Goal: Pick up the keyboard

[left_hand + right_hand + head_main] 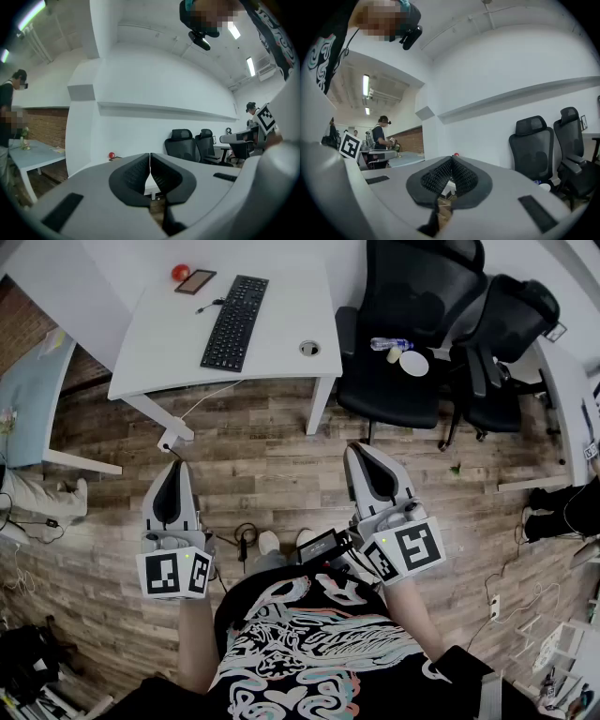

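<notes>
Printed black shirt at the bottom edge, nearest. Just above it, both claws are held level over the wood floor, well apart from each other. Left claw: jaws closed together, nothing between them. Right claw: same, jaws shut tip to tip, empty. Marker cube on the back of each.

Keyboard: black, lies flat on the white bench at the top of the head view, a bit diagonal, far end leaning right. Well apart from both claws, untouched. Thin cable comes off its left side near the far end. Phone sits just left of the keyboard's far end. Red ball is at the phone's far corner, touching or just beside it, can't tell which. Round cable hole in the bench, right of the keyboard's near end.

Right of the bench: black chair with a second chair beside it. Bottle lies on the first chair's seat, with a white round lid just beside it. Left edge: light blue bench. On the floor by the feet: black power brick with cords. In the right gripper view another person stands at a far bench.
</notes>
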A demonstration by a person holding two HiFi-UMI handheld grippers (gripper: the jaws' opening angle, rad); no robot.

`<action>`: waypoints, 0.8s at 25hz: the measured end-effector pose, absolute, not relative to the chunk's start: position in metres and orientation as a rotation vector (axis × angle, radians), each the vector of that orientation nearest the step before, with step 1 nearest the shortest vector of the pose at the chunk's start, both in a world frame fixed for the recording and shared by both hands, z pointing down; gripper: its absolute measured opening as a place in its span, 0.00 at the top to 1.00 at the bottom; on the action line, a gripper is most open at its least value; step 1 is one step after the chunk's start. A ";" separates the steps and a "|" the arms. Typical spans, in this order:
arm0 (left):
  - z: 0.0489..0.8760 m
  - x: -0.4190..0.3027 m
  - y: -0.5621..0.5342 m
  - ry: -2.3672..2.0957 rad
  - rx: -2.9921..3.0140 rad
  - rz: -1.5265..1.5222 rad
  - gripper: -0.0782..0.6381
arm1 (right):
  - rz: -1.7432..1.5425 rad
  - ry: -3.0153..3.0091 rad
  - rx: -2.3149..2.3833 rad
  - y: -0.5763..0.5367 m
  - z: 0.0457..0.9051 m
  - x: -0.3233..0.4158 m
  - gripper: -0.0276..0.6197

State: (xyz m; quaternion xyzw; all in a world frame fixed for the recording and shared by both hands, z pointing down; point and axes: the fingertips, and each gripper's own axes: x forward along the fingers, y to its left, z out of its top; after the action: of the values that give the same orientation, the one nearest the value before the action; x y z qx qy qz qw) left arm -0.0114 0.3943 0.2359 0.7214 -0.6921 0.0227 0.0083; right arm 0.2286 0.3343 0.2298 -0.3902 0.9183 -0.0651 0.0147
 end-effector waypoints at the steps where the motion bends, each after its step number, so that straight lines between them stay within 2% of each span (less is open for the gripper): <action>1: 0.234 -0.011 0.396 -2.157 2.263 0.071 0.86 | -0.203 2.854 -1.217 0.337 0.228 0.228 0.91; 20: 0.231 0.000 0.379 -2.120 2.328 0.100 0.86 | -0.213 2.832 -1.239 0.326 0.230 0.230 0.91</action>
State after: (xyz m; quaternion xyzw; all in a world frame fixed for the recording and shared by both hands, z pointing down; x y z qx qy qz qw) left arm 0.0001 0.3787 0.2309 0.7390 -0.6729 0.0319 -0.0042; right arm 0.2300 0.3263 0.2295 -0.3999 0.9137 -0.0687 0.0218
